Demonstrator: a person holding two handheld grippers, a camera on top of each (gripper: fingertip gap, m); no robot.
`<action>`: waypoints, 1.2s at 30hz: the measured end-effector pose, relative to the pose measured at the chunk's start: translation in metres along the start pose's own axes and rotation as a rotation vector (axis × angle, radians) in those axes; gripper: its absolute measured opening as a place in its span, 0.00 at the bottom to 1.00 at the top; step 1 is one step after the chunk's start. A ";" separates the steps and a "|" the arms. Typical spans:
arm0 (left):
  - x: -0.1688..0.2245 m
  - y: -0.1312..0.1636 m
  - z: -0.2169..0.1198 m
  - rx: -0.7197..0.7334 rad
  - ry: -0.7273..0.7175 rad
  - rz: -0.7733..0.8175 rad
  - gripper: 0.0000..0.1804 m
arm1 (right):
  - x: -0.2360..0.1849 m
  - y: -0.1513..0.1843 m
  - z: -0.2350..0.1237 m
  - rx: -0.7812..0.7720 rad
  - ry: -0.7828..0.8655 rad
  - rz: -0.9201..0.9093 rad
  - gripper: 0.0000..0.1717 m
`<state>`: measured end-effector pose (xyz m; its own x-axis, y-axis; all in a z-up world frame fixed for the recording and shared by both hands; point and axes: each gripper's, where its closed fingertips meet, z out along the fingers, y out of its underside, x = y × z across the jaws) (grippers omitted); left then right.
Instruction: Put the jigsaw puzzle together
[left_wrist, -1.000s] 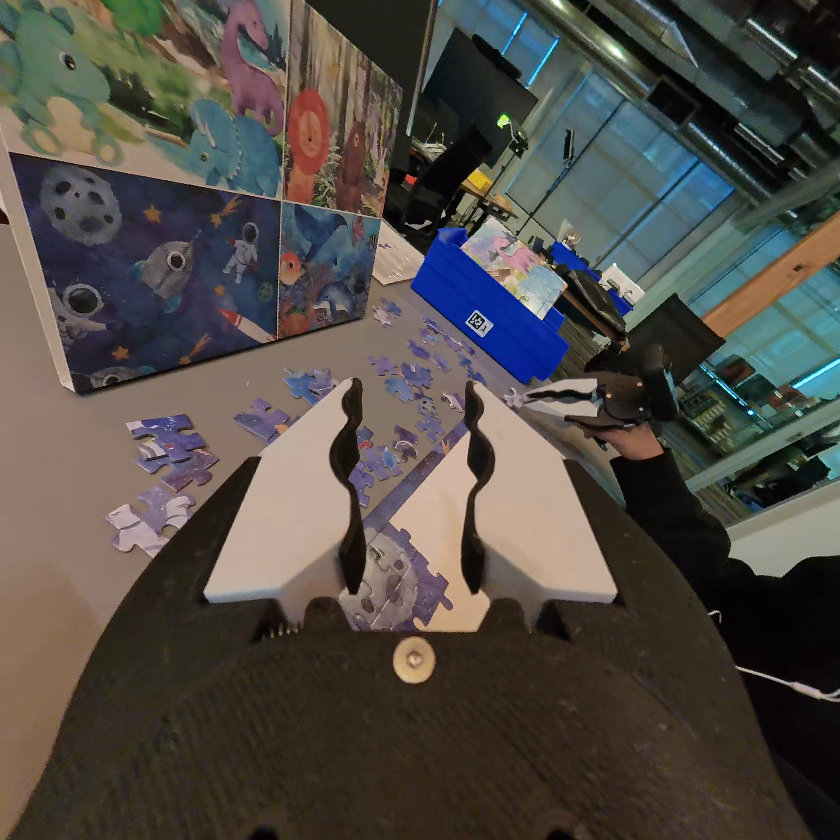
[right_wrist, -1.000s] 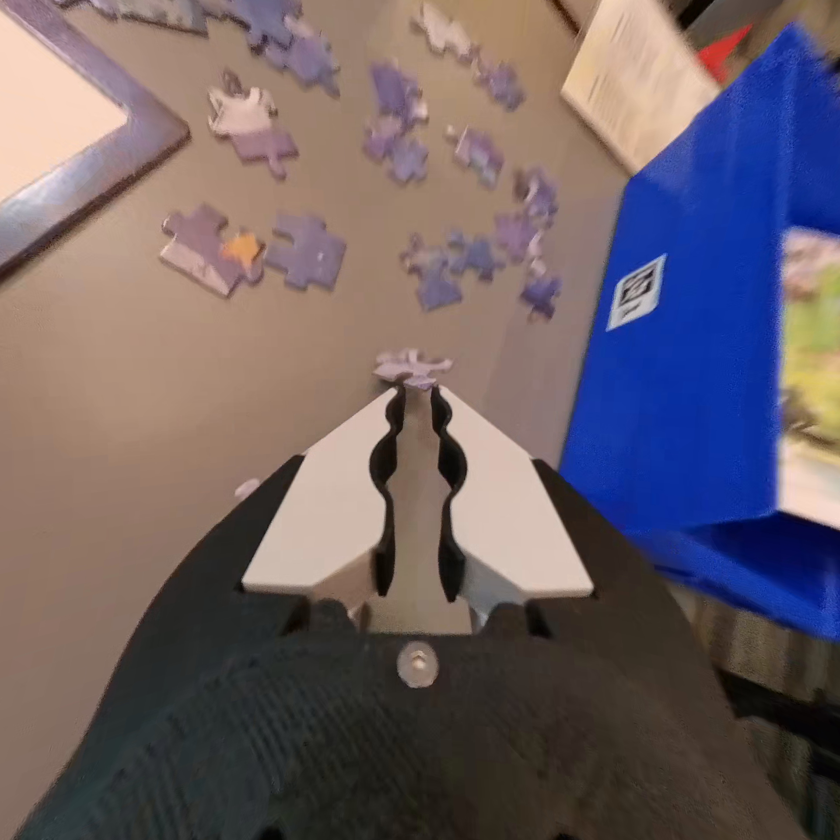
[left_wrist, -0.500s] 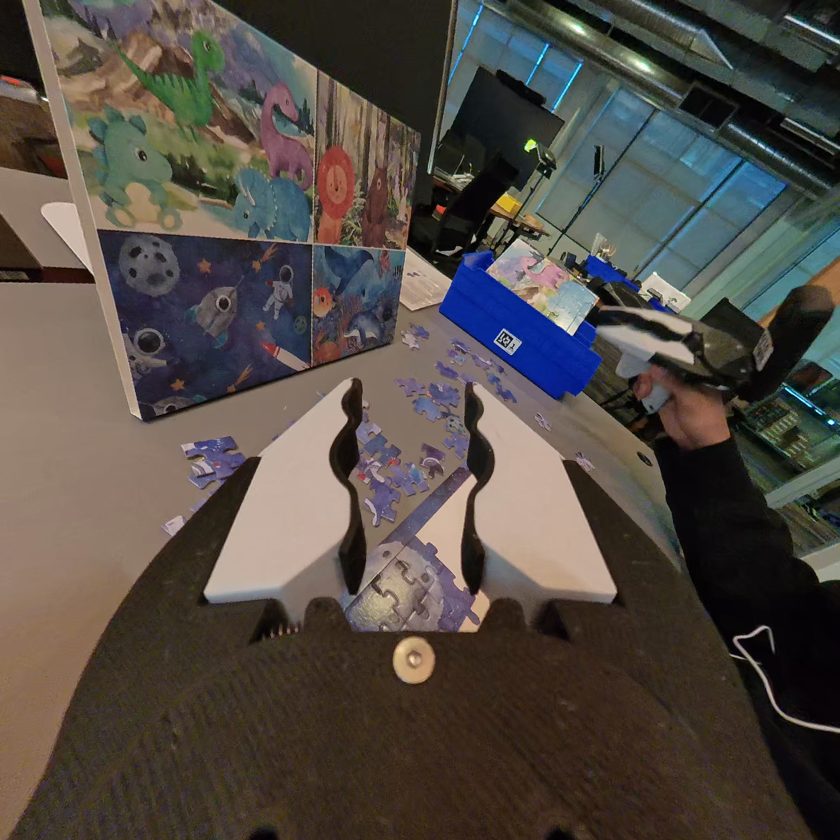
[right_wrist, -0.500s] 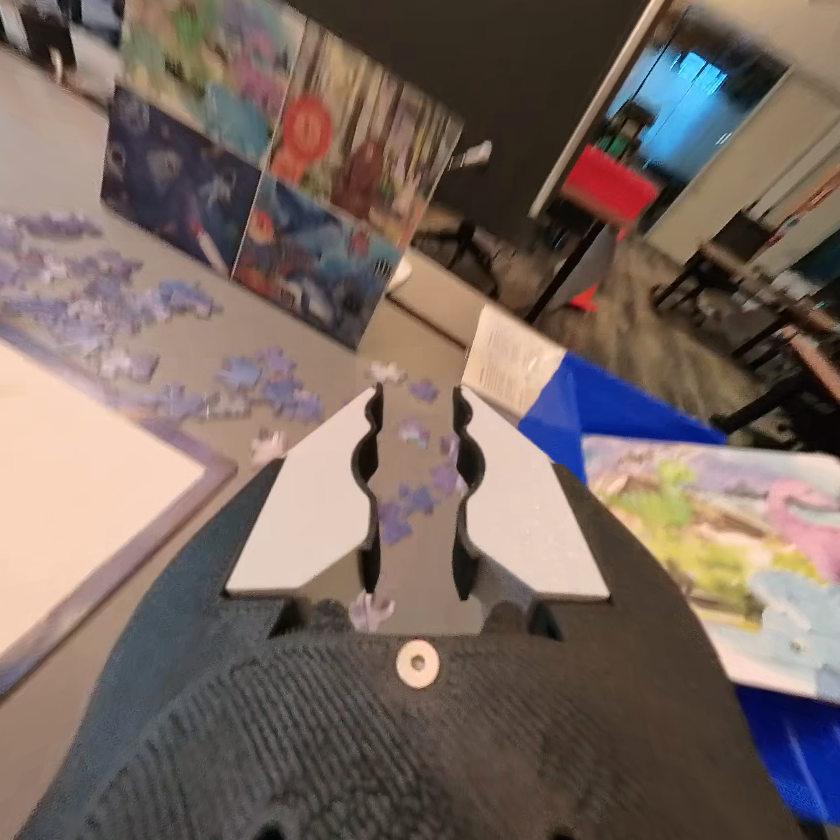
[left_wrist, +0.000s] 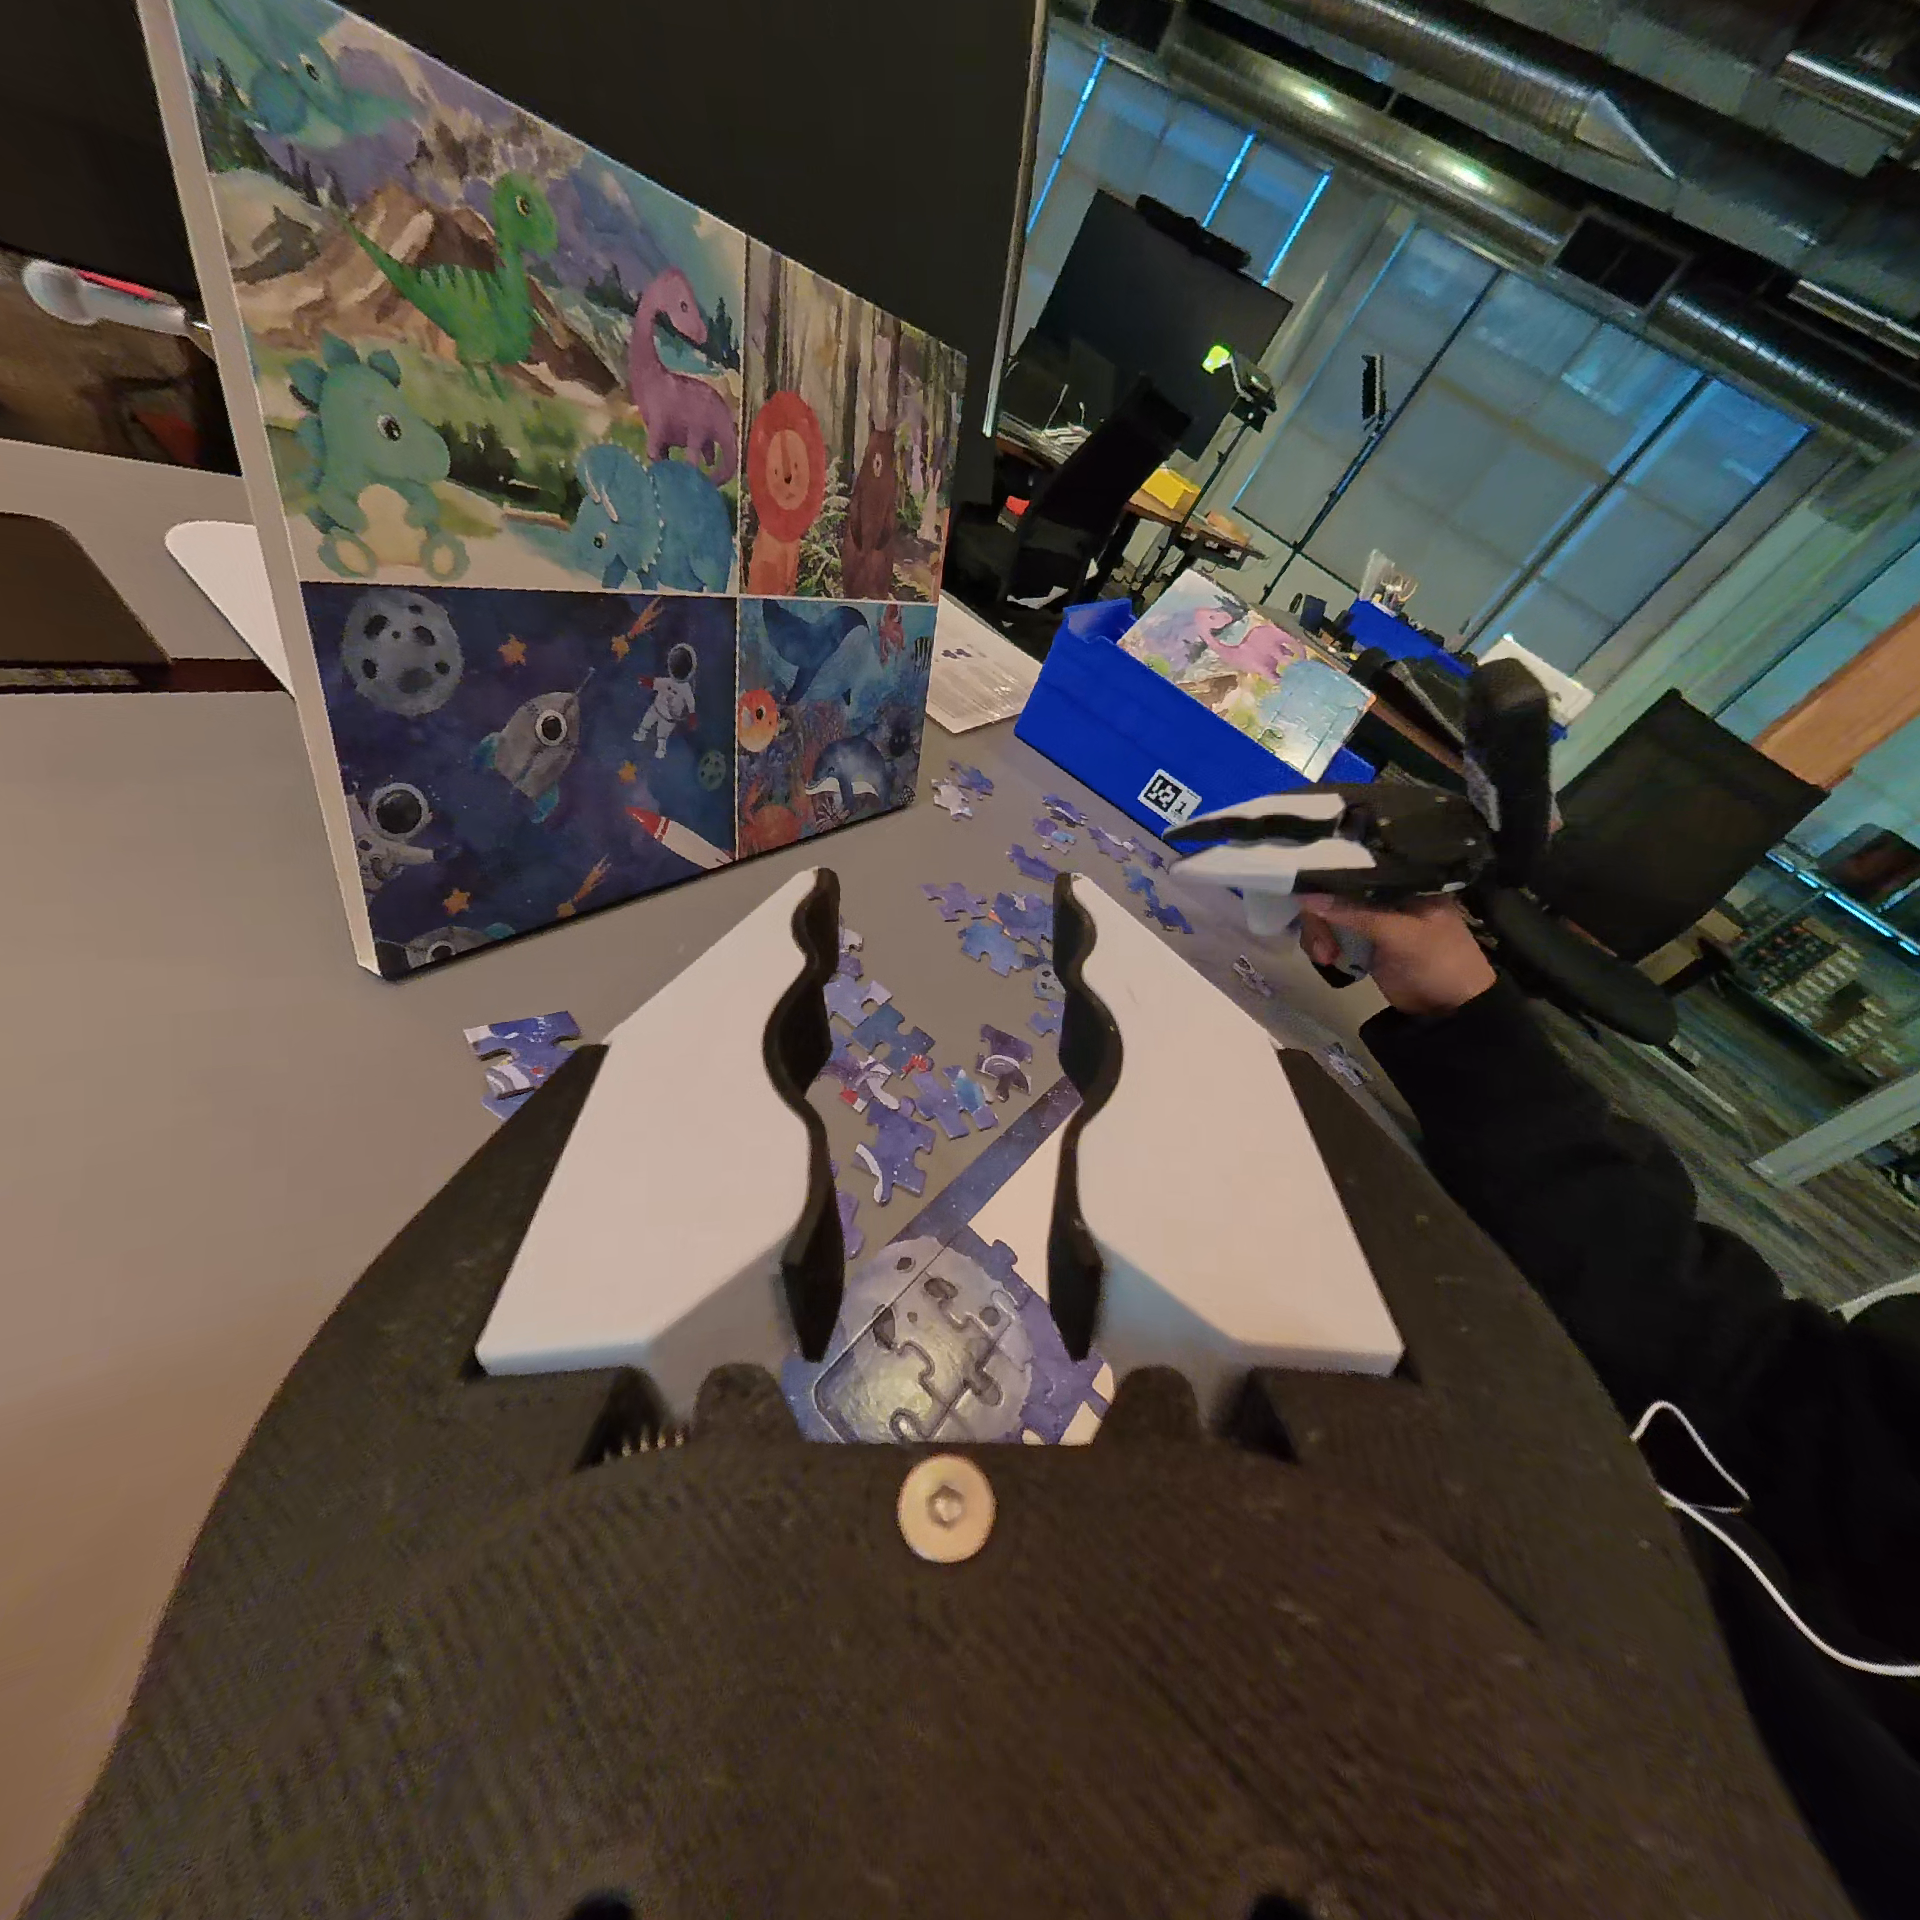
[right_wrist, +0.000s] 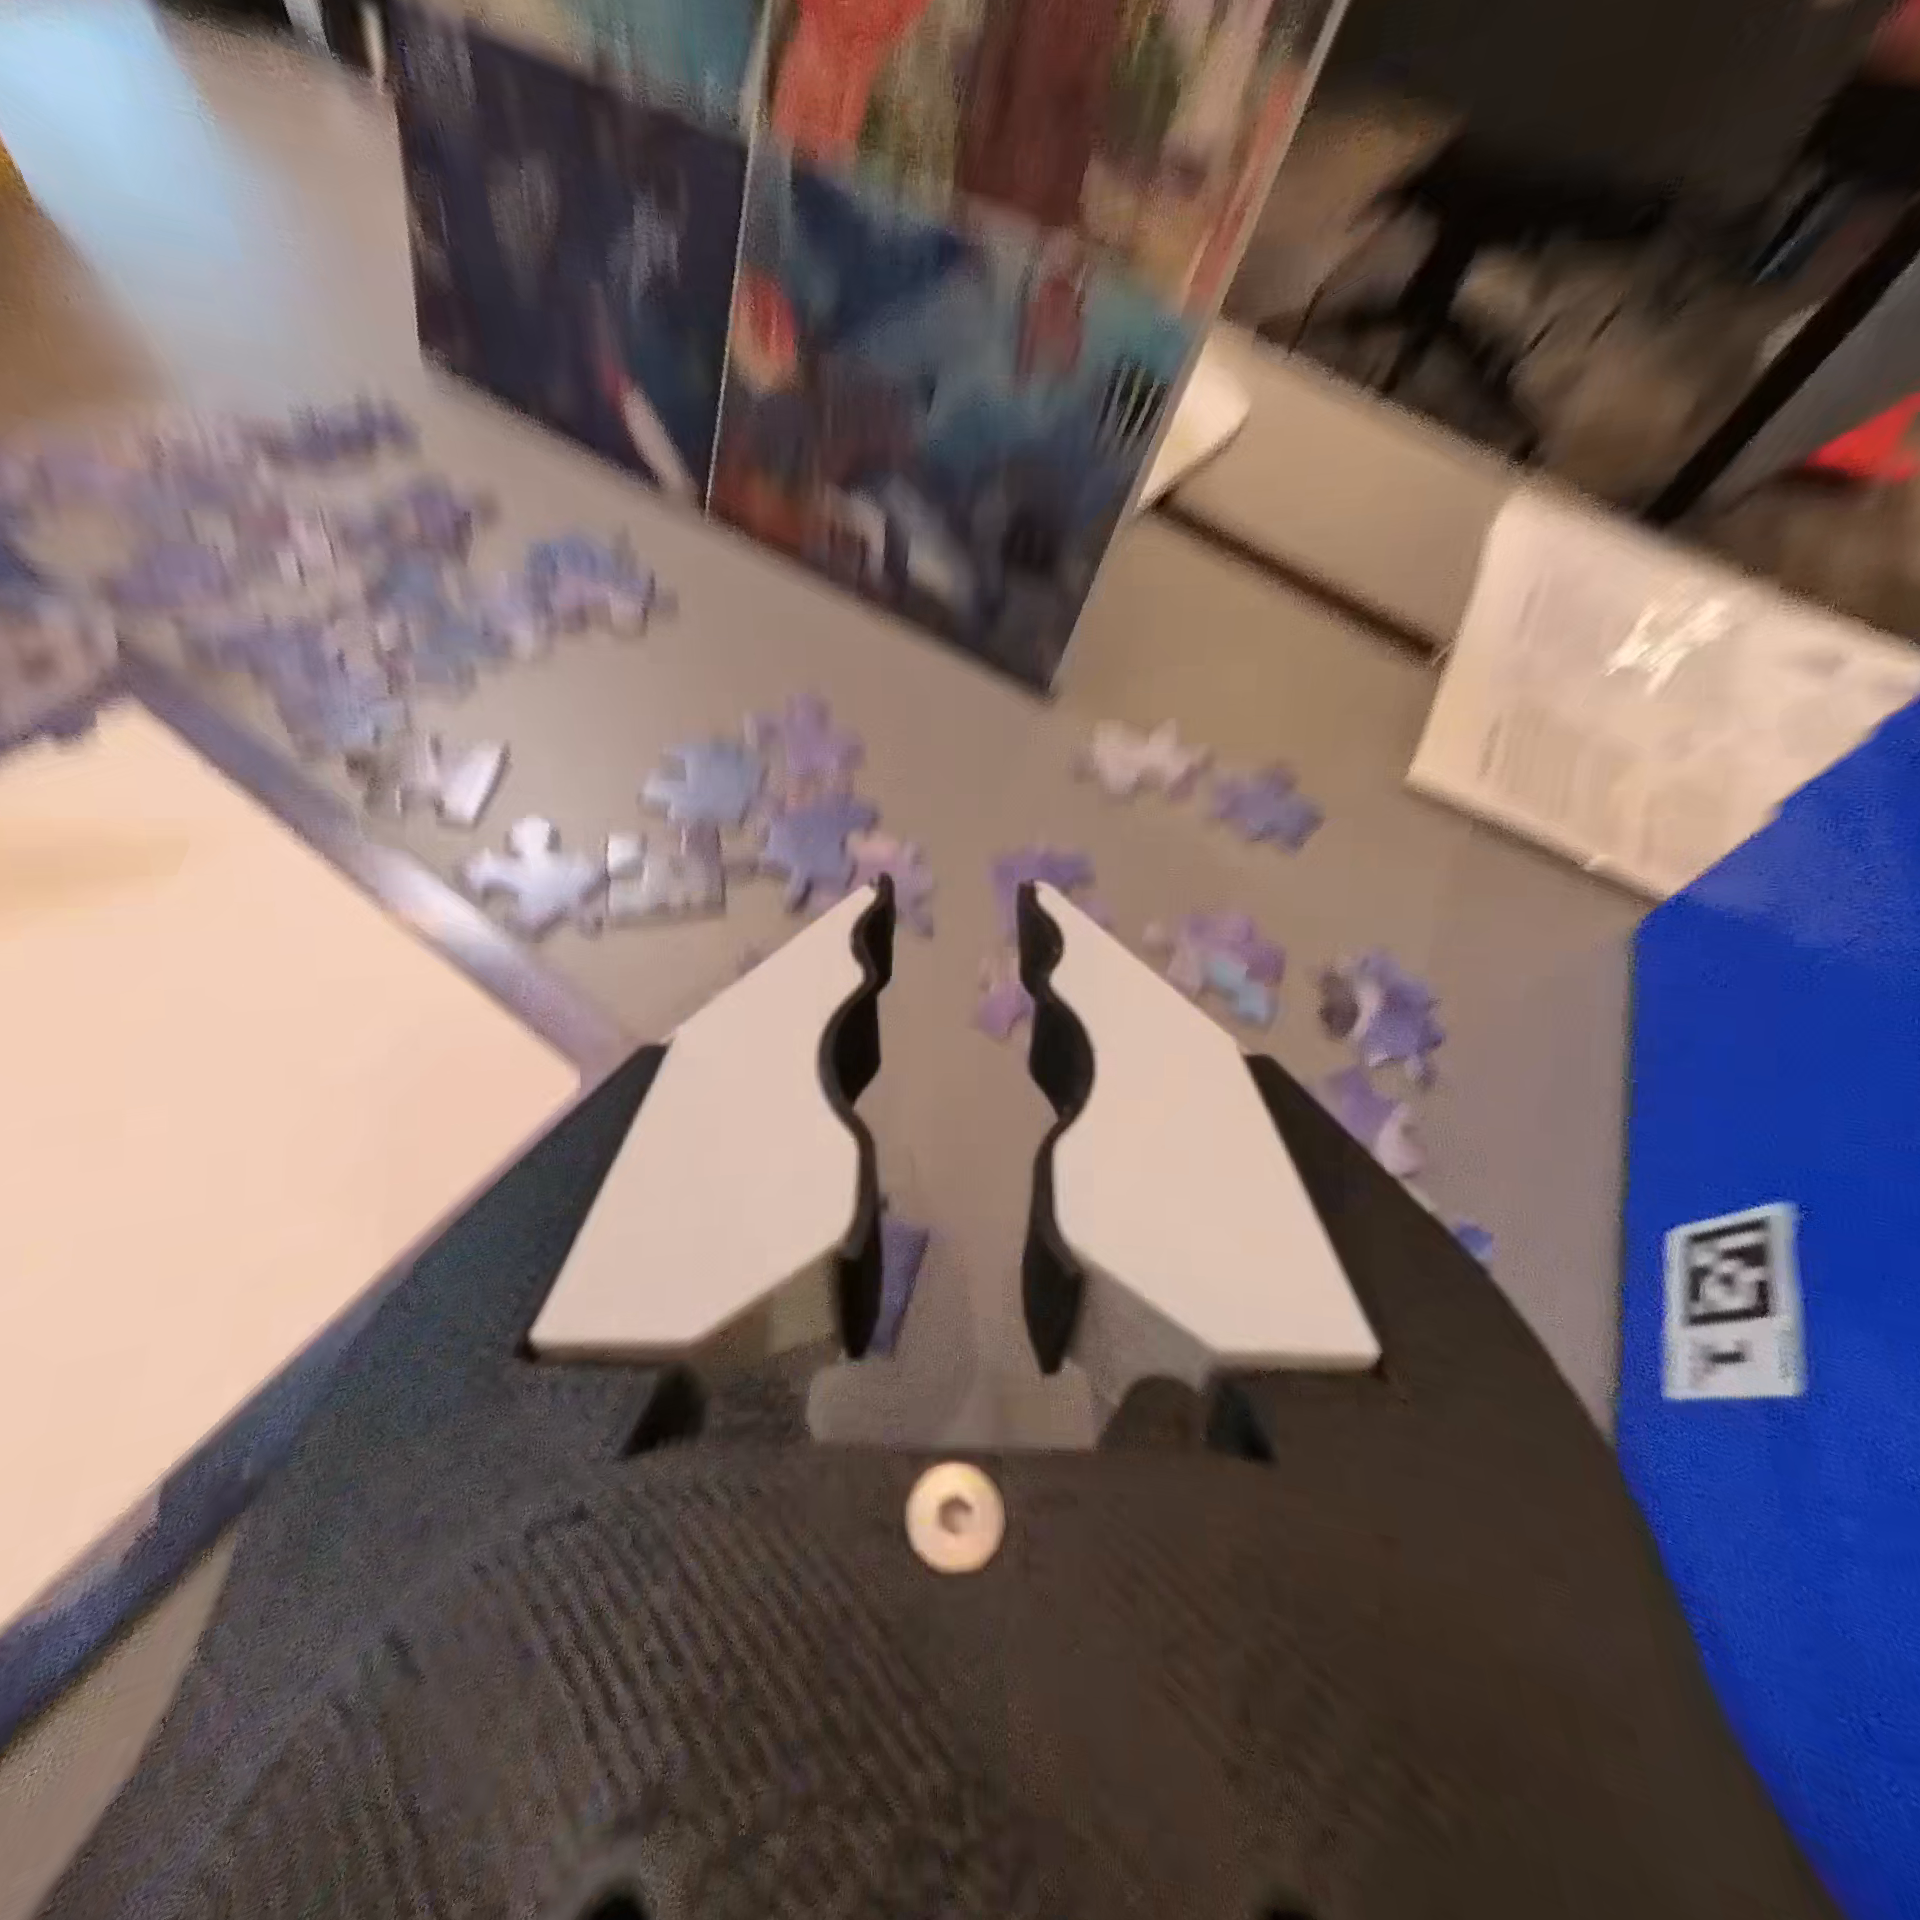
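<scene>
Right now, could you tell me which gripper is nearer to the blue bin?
The right gripper is nearer, its fingertips right in front of the blue bin. The left gripper hangs farther back, over the puzzle tray's assembled corner.

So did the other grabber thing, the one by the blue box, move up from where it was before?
Yes. The right gripper went up: it was low beside the blue bin by the table; now it hangs level with the bin's front wall.

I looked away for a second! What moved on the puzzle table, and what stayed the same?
The right gripper was pinching a pale puzzle piece at its fingertips a second ago. Now it is open with nothing between its fingers, raised above the loose pieces. The left gripper tilted upward but stayed open above the part-built puzzle. The picture box stayed put.
</scene>
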<state>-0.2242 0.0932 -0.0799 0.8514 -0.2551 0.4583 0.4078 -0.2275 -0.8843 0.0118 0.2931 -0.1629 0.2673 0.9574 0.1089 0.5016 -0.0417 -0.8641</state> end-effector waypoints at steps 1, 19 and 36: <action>0.000 0.001 0.001 -0.006 -0.001 0.003 0.22 | -0.008 0.010 0.005 -0.048 -0.058 -0.005 0.15; 0.000 0.003 0.003 -0.010 -0.009 0.011 0.21 | -0.051 0.048 0.032 -0.240 -0.242 -0.046 0.12; -0.004 0.005 0.004 -0.014 -0.023 0.011 0.21 | -0.163 -0.033 0.034 0.032 -0.467 -0.069 0.11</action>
<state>-0.2244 0.0969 -0.0866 0.8632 -0.2355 0.4465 0.3943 -0.2379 -0.8877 -0.0765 0.1482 -0.1686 -0.1685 0.9839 -0.0595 0.4780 0.0288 -0.8779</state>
